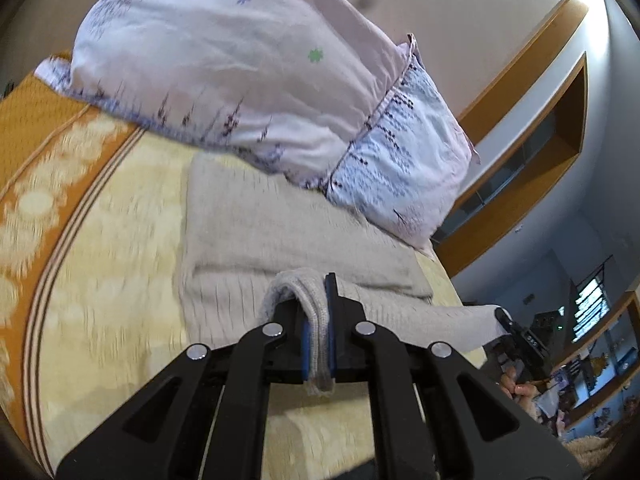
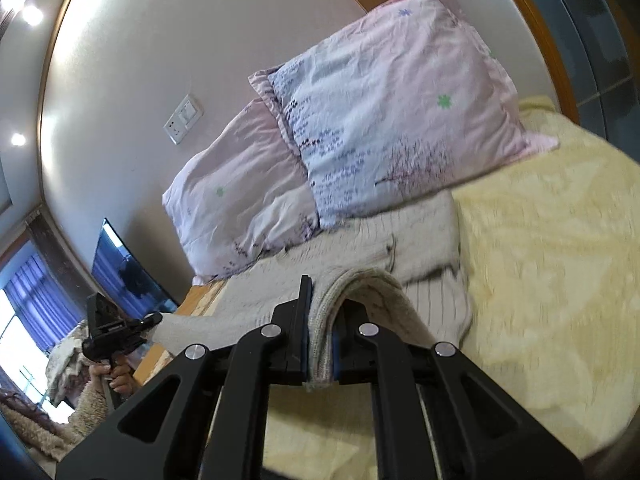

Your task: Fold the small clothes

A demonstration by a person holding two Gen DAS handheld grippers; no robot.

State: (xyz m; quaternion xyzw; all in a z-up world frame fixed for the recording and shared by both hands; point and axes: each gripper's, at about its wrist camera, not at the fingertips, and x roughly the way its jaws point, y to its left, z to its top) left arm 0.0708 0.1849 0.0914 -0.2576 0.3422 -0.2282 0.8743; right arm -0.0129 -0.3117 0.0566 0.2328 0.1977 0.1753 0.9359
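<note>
The beige knit garment (image 1: 248, 220) is partly hidden under a pillow (image 1: 224, 64); its hem is pinched by the closed left gripper (image 1: 318, 320) and the closed right gripper (image 2: 320, 320). Perhaps a sweater; no writing is readable.

My left tongs (image 1: 318, 332) are matte black, built from angular linkage bars with triangular cut-outs, joined by four round silver rivets in a shallow arc. Their fingers carry blue pads (image 1: 306, 340) on the inner faces. My right tongs (image 2: 320, 332) are the same make: black bars, four silver rivets, blue pads. Seen from the left camera, the right tongs show a black boxy body at far right with small markings I cannot read. From the right camera, my left sleeve (image 2: 86, 404) is cream and fleecy, thick and nubbly.
</note>
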